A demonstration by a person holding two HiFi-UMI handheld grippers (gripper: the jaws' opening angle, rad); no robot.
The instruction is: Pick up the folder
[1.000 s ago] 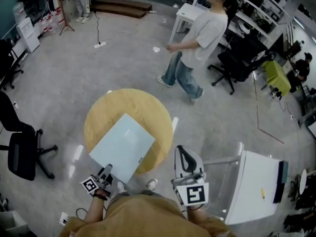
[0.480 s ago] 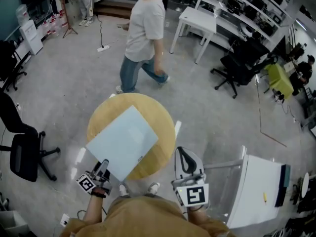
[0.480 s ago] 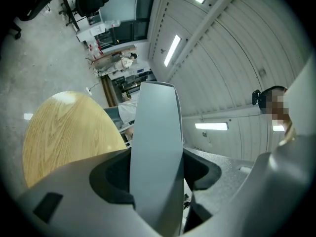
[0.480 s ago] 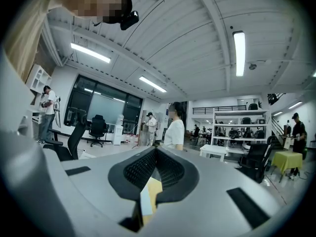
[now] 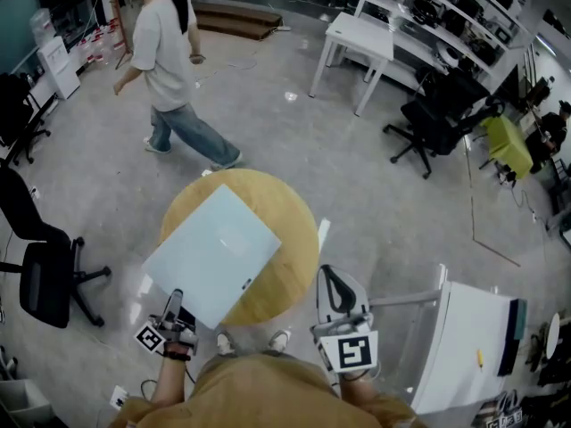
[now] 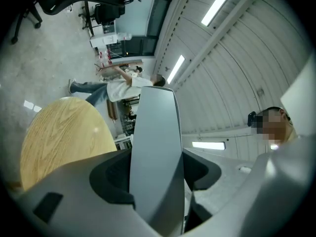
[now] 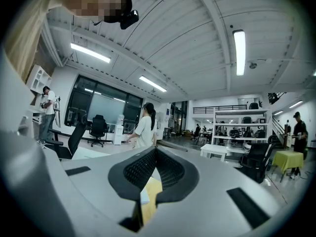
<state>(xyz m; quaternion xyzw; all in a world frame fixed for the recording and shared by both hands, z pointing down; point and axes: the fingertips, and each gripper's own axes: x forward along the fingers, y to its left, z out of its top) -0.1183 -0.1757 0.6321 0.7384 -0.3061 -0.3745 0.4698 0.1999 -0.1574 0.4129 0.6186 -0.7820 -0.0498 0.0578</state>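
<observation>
The folder (image 5: pixel 214 252) is a pale blue-white sheet held at a tilt over the near left part of the round wooden table (image 5: pixel 290 217). My left gripper (image 5: pixel 174 306) is shut on the folder's near corner. In the left gripper view the folder (image 6: pixel 155 127) runs edge-on up between the jaws of that gripper (image 6: pixel 157 177), with the tabletop (image 6: pixel 64 137) to its left. My right gripper (image 5: pixel 335 283) hangs by the table's near right edge, shut and holding nothing. In the right gripper view the tips of the right gripper (image 7: pixel 155 154) meet.
A person (image 5: pixel 169 69) walks across the floor beyond the table. A black office chair (image 5: pixel 40 275) stands at the left. A white table (image 5: pixel 468 328) is close on the right, and another white table (image 5: pixel 361 34) and more chairs (image 5: pixel 437 114) stand further back.
The folder has risen and tilted more, and its near corner has shifted left with my left gripper. The person has walked from right to left behind the table. My right gripper has kept still.
</observation>
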